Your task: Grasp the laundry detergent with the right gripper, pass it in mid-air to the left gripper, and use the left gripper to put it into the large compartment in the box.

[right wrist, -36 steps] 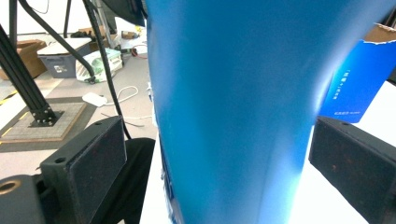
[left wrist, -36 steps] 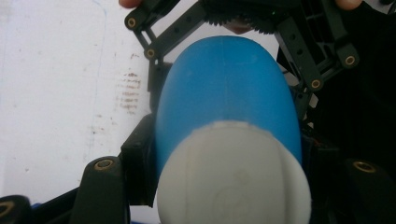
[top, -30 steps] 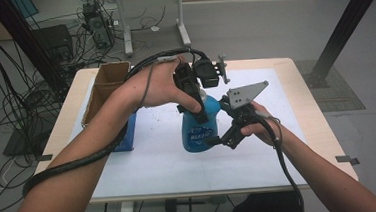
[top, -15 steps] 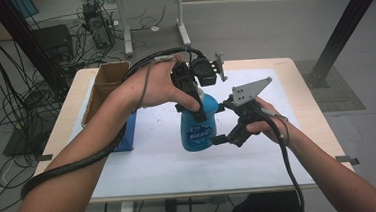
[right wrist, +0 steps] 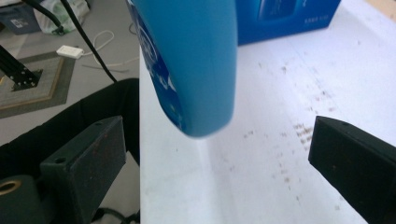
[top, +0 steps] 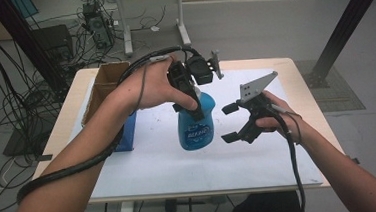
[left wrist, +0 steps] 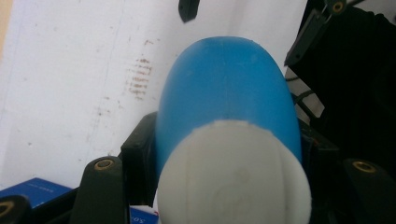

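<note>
The blue bottle (top: 195, 123) carries a label with white lettering on its lower front; the lettering is too blurred to read in the high view. A dark blue box (top: 126, 133) at the left edge of the white sheet (top: 259, 156) also bears white print, which cannot be read in either gripper view. The bottle hangs above the middle of the sheet, held at its neck, and in the right gripper view its bottom end appears clear of the surface. The left gripper (top: 187, 93) is clamped on the bottle just below the white cap (left wrist: 233, 175), with one jaw on each side of the neck in the left gripper view. The left hand (top: 152, 86) grips from above, its forearm crossing the table from the lower left. The right gripper (top: 230, 123) stands just beside the bottle on its right, jaws wide apart and pointing toward it, not touching it. The right hand (top: 277, 122) holds it level, with the grey plate on top. A cardboard box (top: 102, 89) stands at the table's left edge. The sheet lies bare in front of and to the right of the bottle.
</note>
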Demonstrator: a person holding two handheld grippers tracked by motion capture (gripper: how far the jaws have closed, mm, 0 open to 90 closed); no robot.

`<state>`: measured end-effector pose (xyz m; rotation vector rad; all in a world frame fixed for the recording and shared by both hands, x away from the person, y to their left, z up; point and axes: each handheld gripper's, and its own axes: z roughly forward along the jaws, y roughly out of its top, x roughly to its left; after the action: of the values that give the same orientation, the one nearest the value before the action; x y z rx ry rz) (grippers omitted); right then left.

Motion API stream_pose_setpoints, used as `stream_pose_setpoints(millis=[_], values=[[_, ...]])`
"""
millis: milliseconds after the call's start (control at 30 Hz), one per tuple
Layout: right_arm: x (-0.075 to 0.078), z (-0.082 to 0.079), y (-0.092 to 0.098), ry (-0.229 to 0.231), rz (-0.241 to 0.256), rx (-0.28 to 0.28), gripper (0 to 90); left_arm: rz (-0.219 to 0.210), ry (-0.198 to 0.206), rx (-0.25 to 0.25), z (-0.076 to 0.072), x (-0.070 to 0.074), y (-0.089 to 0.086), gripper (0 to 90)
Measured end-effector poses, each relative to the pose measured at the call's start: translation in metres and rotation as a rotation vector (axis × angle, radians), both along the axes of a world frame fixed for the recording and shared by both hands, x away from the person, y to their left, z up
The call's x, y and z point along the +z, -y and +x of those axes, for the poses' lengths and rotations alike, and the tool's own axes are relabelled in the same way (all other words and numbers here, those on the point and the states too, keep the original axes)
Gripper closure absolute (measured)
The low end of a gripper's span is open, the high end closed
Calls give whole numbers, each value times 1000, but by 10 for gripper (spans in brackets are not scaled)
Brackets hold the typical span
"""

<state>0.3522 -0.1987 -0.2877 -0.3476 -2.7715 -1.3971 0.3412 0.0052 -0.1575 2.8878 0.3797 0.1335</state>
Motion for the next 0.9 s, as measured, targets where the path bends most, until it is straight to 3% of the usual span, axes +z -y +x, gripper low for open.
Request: stream_pose_setpoints(millis=[367, 667, 900], values=[[5, 4, 18, -47, -172, -60, 45, -8, -7, 41, 0, -2, -7, 380], [7, 10, 31, -85, -374, -101, 47, 2, -8, 85, 2, -2, -14, 381], [3, 15, 36, -80, -498, -132, 49, 10, -2, 114, 5, -2, -18, 380]])
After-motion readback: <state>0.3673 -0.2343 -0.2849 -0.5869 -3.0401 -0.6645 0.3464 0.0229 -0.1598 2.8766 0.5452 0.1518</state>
